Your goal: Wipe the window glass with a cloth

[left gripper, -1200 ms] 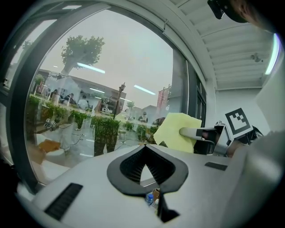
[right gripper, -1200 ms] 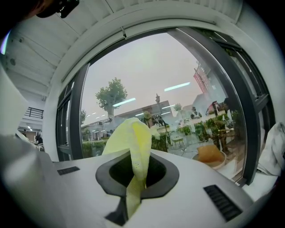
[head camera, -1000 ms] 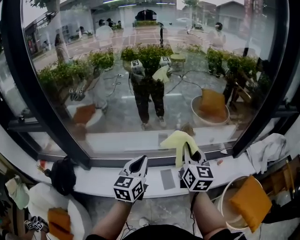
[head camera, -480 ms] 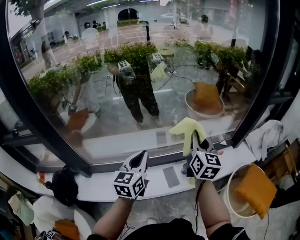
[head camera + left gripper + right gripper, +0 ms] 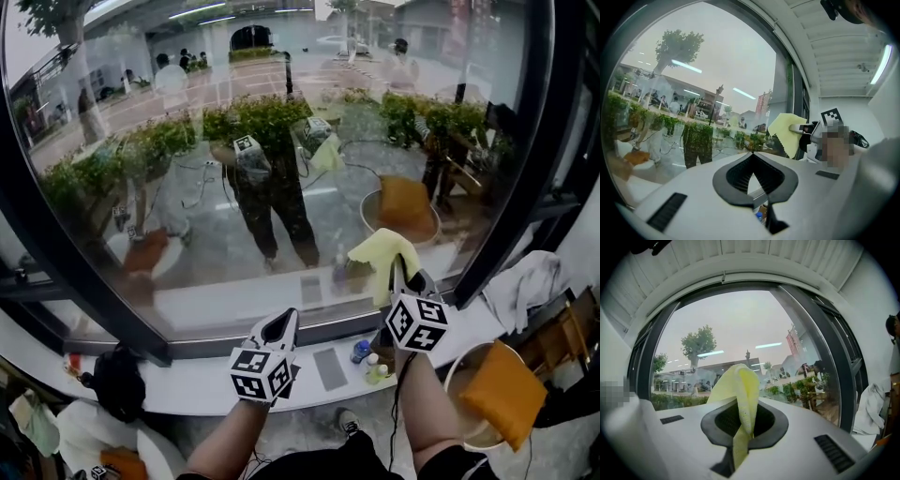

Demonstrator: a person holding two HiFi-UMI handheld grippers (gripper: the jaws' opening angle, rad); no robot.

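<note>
The large window glass fills the head view, and a person's reflection with both grippers shows in it. My right gripper is raised in front of the lower part of the pane, shut on a yellow cloth that flops over its tips. In the right gripper view the yellow cloth is pinched between the jaws of the right gripper. My left gripper hangs lower over the sill, shut with nothing in it. The left gripper view shows the left gripper with its tips together and the yellow cloth off to the right.
A black window frame slants down at the right. On the white sill lie a grey pad, small bottles and a black object. A white tub with an orange cushion stands at the lower right, a white rag above it.
My right gripper has risen with the yellow cloth, from the sill level up in front of the glass. The left gripper has stayed low over the sill.
</note>
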